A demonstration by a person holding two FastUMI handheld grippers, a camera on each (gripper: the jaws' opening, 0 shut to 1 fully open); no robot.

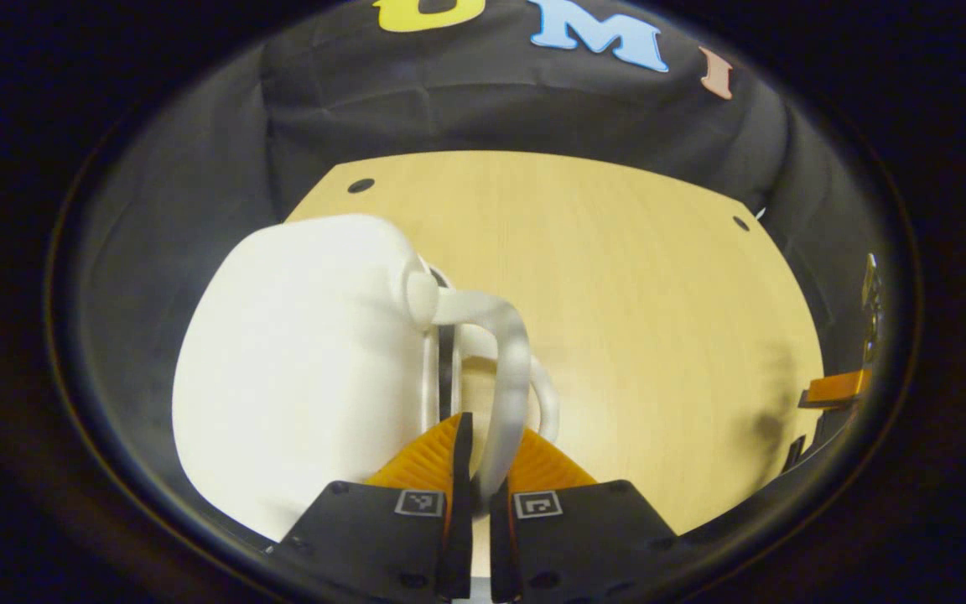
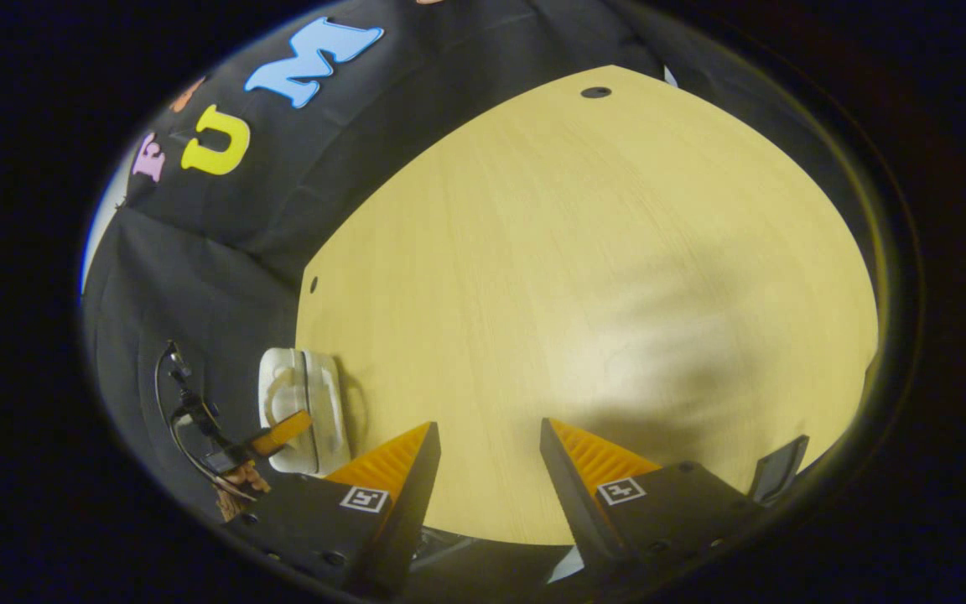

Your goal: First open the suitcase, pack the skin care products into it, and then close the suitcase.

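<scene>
A small white hard-shell suitcase (image 1: 298, 369) stands on the wooden table (image 1: 634, 302), its shells together and its pale grey handle (image 1: 510, 369) facing me. My left gripper (image 1: 487, 440) is shut on that handle, which runs down between the two fingers. In the right gripper view the same suitcase (image 2: 315, 394) sits small at the table's left edge, with the left gripper (image 2: 282, 434) on its handle and a hand (image 2: 241, 486) behind it. My right gripper (image 2: 487, 428) hovers open over bare tabletop (image 2: 584, 285), well to the right of the suitcase, holding nothing.
Black cloth walls close in the table on its far and left sides. Small dark holes (image 1: 360, 185) mark the table's corners. The right gripper (image 1: 835, 390) shows at the right edge of the left gripper view. A cable (image 2: 177, 394) hangs beside the hand.
</scene>
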